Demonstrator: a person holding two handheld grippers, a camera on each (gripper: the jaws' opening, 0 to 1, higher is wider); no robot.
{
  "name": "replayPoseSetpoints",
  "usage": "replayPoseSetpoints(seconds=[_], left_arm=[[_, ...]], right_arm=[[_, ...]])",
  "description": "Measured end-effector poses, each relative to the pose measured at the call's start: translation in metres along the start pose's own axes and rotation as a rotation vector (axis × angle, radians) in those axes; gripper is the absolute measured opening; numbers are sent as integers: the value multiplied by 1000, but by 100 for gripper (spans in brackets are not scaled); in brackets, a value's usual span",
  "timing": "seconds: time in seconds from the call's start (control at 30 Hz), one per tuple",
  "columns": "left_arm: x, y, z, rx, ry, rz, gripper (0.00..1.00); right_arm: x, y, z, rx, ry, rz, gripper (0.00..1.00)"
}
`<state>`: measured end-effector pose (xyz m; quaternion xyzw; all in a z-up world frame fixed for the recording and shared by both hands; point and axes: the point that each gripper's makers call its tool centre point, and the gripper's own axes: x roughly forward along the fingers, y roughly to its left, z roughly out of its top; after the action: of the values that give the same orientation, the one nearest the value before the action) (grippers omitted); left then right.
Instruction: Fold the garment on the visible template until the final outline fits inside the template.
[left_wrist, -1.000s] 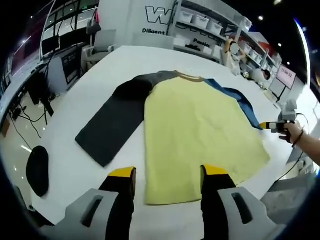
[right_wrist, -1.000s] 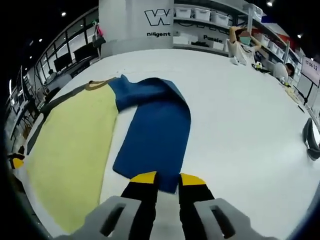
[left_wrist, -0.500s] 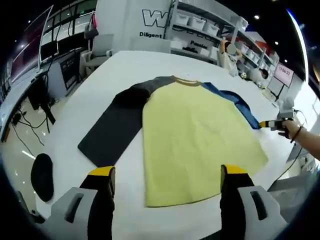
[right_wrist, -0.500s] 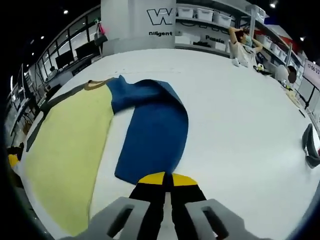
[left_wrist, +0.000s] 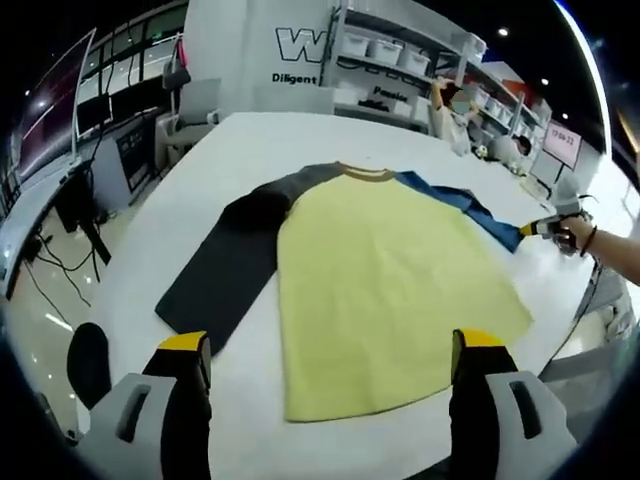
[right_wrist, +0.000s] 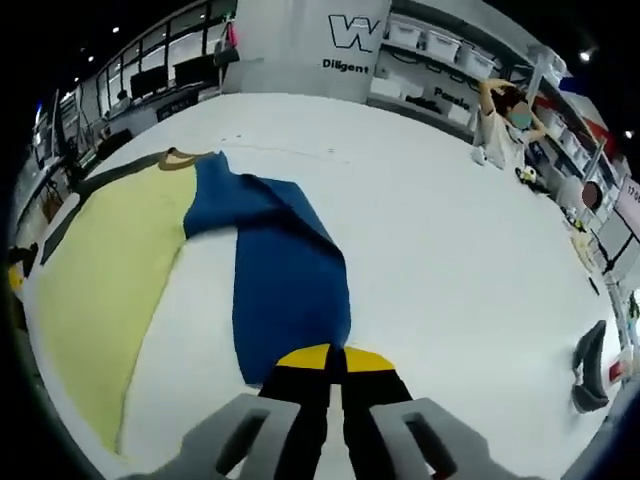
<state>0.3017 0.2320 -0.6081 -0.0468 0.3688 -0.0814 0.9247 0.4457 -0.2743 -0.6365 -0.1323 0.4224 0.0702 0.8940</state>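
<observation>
A long-sleeved shirt lies flat on the white table (left_wrist: 250, 130), collar away from me. Its body is yellow (left_wrist: 385, 280), one sleeve dark grey (left_wrist: 230, 265), the other blue (left_wrist: 465, 205). My left gripper (left_wrist: 332, 345) hovers over the near hem, its jaws wide apart and holding nothing. In the right gripper view the blue sleeve (right_wrist: 285, 285) runs from the collar down to my right gripper (right_wrist: 335, 358), which is shut on the sleeve's cuff end. The right gripper (left_wrist: 545, 228) also shows in the left gripper view, with a hand (left_wrist: 578, 236) on it.
A black pad-like object (right_wrist: 590, 365) lies near the table's right edge. A dark round thing (left_wrist: 88, 362) sits below the table's left edge, with desks and cables beyond. Shelves with bins (left_wrist: 400, 55) and a seated person (right_wrist: 500, 120) are at the far end.
My right gripper's jaws have closed on the blue sleeve's cuff, and the sleeve now lies straighter and narrower. My left gripper's jaws have spread much wider above the hem.
</observation>
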Motion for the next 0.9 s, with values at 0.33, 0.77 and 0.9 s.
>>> replayPoseSetpoints(seconds=[0.33,0.77,0.9], left_arm=[[0,1,-1,12,9,1,99],[0,-3,-1,15,3,0,99],[-1,0,-2,31,10,9,99]], right_arm=[[13,-38,21,-71,37,-7,0],[42,-88,36,-94,97,-37,0],[53,-105,33,-121,138,-62,0]])
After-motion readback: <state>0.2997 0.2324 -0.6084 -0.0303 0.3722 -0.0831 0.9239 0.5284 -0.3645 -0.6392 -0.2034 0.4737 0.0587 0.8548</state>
